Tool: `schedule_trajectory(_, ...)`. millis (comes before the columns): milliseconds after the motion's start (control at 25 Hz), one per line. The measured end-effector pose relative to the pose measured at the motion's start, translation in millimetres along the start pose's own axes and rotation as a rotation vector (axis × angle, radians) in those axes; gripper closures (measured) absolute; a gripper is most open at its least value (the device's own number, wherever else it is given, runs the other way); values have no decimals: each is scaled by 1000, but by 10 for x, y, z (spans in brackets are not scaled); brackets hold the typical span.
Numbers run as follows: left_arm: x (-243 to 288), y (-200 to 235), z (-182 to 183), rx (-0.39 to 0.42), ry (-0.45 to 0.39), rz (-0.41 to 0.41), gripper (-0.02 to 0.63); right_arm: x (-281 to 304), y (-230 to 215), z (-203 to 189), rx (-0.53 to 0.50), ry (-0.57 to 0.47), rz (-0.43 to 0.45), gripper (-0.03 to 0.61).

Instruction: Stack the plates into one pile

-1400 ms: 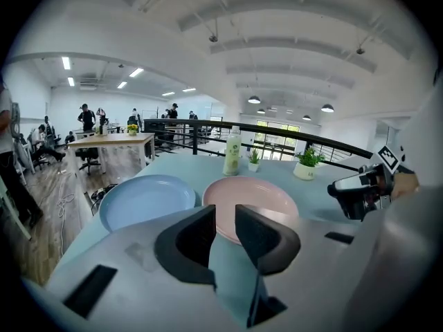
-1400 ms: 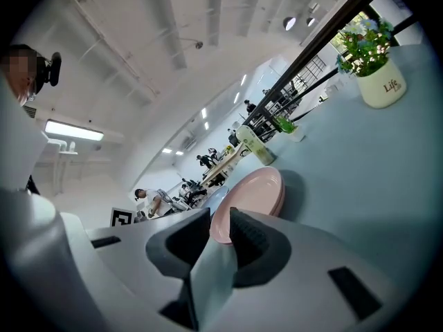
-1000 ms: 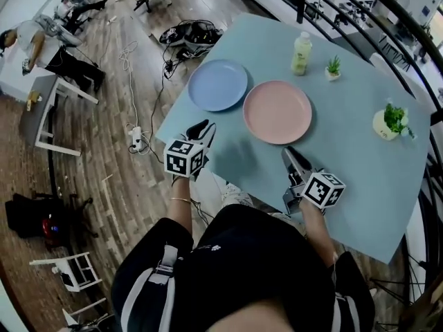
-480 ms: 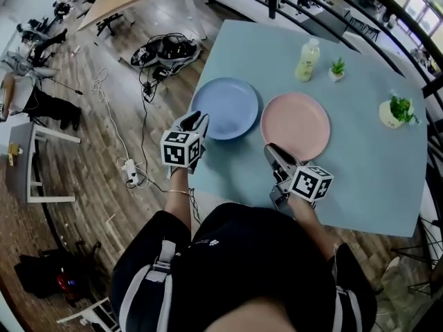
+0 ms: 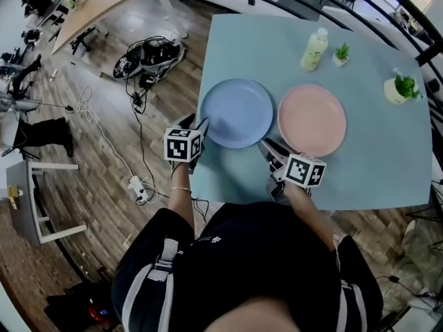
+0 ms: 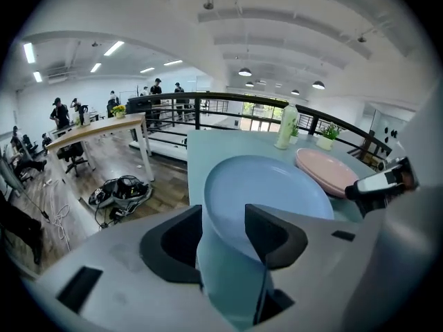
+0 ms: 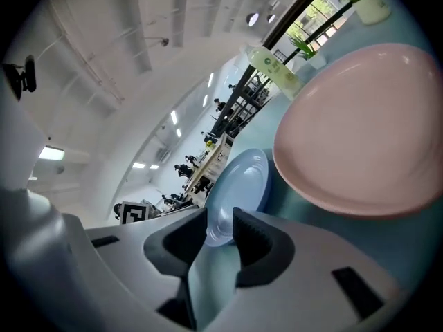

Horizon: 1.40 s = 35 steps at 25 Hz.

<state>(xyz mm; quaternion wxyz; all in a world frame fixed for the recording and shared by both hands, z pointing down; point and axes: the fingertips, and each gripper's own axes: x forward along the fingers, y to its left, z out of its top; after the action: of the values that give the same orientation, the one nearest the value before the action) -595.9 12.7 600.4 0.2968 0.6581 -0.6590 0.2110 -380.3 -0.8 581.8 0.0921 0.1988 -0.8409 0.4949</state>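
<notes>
So, progress check: basically nothing is stacked yet. The blue plate point(image 5: 237, 113) and the pink plate point(image 5: 311, 120) both lie flat on the teal table point(image 5: 374, 171), just beside each other. From the head view there looks to be a thin sliver of tabletop between them. Blue sits on the person's left, pink on the right, both toward the near edge. No pile at all, so the whole lift-and-place part is left to do.

The left gripper point(image 5: 199, 125) is right at the blue plate's near-left rim. Its own view shows the jaws set apart at a medium gap, with the plate's edge sitting right at the opening. They aren't clamped on it, though, since there's visible space on both sides. My guess is the blue plate is the one about to get picked up, but that's only a read from the positioning.

The right gripper point(image 5: 268, 147) hangs low over the table in front of the gap between the two plates. Its jaws show only a narrow slot and there's nothing in them, just table and the blue plate beyond.

The bottle point(image 5: 313, 49) and the two little plants point(image 5: 341, 53) point(image 5: 401, 88) sit at the far side, well clear of both plates.
</notes>
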Motion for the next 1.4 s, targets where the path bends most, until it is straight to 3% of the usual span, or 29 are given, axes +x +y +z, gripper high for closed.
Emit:
schedule_trajectory(360, 238, 44, -238, -23, 68, -44, 437, 245, -213, -71, 39, 31, -144, 433)
schedule_trajectory(720, 301, -21, -351, -45, 87, -50, 447, 205, -343, -117, 83, 45, -220, 492)
schedule_trajectory(1160, 320, 18, -274, -84, 69, -35, 466, 332, -387, -101, 163, 52, -185, 522)
schedule_trajectory(1400, 100, 56, -65, -96, 6, 10, 471, 316, -192, 7, 131, 47, -131, 525)
